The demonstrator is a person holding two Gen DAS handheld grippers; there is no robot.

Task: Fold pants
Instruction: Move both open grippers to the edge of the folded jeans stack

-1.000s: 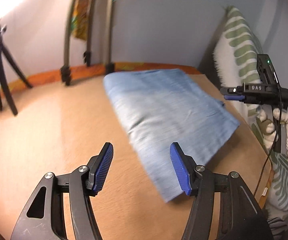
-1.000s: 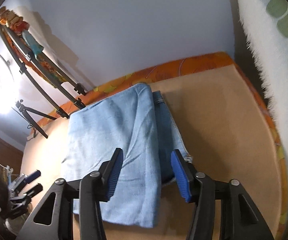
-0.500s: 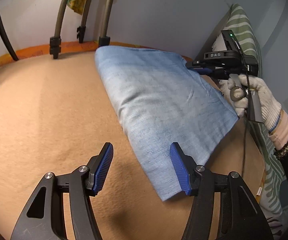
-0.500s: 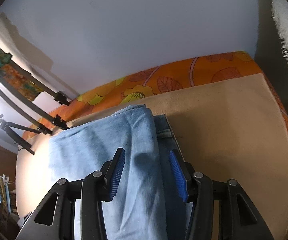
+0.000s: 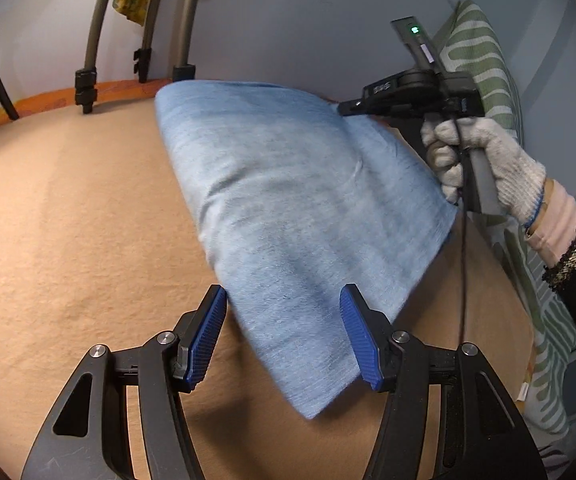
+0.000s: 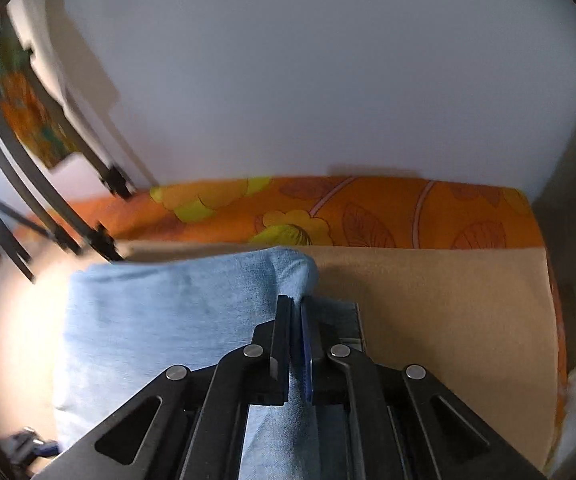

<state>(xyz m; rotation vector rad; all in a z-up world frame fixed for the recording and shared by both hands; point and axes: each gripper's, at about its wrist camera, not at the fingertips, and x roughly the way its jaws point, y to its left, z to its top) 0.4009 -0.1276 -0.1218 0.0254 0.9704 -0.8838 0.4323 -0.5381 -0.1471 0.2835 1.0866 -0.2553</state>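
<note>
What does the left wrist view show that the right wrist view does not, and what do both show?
Only the left wrist view: the open left gripper straddling the near corner of the folded light-blue denim pants, the white-gloved hand holding the right gripper, and a green-striped pillow.

Only the right wrist view: the right gripper's jaws pinching a ridge of denim, a darker waistband edge beneath, and the orange floral sheet's pattern.

Both: the pants, the tan blanket and black tripod legs.
</note>
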